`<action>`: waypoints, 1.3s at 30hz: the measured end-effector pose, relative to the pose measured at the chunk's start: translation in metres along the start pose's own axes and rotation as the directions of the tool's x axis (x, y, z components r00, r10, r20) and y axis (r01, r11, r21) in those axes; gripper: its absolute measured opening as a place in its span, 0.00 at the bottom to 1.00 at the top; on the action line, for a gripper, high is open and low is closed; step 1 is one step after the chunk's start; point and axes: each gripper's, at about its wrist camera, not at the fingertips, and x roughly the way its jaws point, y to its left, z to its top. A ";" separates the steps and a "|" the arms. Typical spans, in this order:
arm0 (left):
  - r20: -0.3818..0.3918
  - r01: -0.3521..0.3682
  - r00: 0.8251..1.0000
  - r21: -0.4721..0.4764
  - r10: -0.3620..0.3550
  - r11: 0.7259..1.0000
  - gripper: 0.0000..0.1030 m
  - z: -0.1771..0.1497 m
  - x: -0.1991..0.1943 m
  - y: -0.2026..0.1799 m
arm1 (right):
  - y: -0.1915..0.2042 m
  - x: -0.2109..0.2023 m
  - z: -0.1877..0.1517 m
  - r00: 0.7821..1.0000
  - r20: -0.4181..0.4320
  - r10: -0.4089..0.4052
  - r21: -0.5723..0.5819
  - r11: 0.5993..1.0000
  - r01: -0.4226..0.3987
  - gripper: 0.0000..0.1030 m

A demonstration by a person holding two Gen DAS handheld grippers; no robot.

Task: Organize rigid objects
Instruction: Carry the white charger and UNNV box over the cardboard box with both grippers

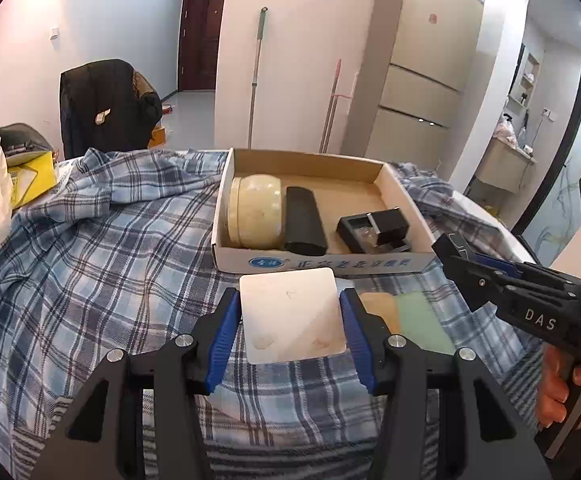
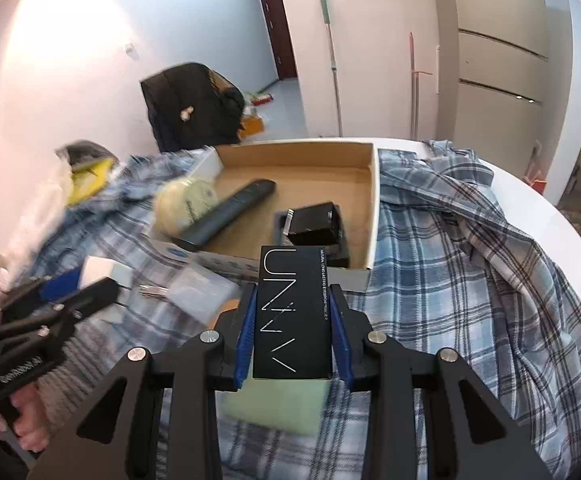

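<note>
A shallow cardboard box [image 1: 398, 184] sits on a blue plaid cloth [image 1: 102, 248] spread over the white round table [image 2: 562, 216]. In the left wrist view the box lies at 12 o'clock from the left hand-held gripper [image 1: 290, 316] and holds a cream round jar [image 1: 255, 211] at its left end, a dark remote [image 1: 304, 220] just beside it, and a small black case [image 1: 374, 228] further right. A green pad [image 1: 424, 320] and a tan piece [image 1: 378, 312] lie on the cloth at 3 o'clock of that gripper.

The left hand-held gripper, tilted downward, is half spread with its blue pads pressed on a white square tile [image 1: 292, 316]. The right hand-held gripper [image 2: 293, 332], also angled down, is clamped narrowly on a black carton [image 2: 292, 312], short of the box's near wall. A hand [image 1: 562, 384] grips its handle.

The right wrist view's left side is motion-blurred.
</note>
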 end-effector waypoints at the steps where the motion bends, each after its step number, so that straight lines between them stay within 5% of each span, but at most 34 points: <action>1: 0.015 0.006 1.000 0.004 -0.006 1.000 0.52 0.000 -0.008 -0.002 | 0.000 -0.006 0.001 1.000 0.009 0.010 0.008 1.000 -0.010 0.31; 6: 0.089 -0.017 0.996 0.062 0.011 0.998 0.52 0.012 -0.050 -0.016 | -0.010 -0.028 0.007 0.996 -0.011 0.087 0.055 0.995 -0.086 0.31; 12: 0.183 0.030 0.982 0.033 -0.036 0.999 0.52 0.049 -0.081 -0.024 | -0.004 -0.065 0.037 0.998 0.065 -0.017 -0.018 1.000 0.018 0.31; 20: 0.210 0.042 0.976 0.042 -0.050 0.998 0.52 0.109 -0.059 -0.039 | -0.001 -0.077 0.104 0.990 0.137 -0.022 -0.029 0.999 0.026 0.31; 28: 0.267 0.060 0.961 0.048 -0.071 0.997 0.52 0.153 -0.013 -0.034 | -0.011 -0.019 0.141 0.971 0.225 -0.083 0.056 0.996 0.072 0.31; 31: 0.216 0.082 0.971 0.107 -0.104 0.991 0.52 0.133 0.023 -0.030 | -0.022 0.020 0.126 0.989 0.144 -0.023 0.075 0.997 0.012 0.31; 34: 0.120 0.059 0.990 0.098 -0.070 0.993 0.52 0.124 0.060 -0.025 | -0.026 0.055 0.118 0.998 0.044 -0.038 0.077 0.996 0.035 0.31; 39: 0.032 0.116 0.992 0.081 -0.118 0.990 0.52 0.118 0.088 -0.020 | -0.020 0.080 0.107 0.998 -0.024 -0.063 0.033 0.997 0.064 0.31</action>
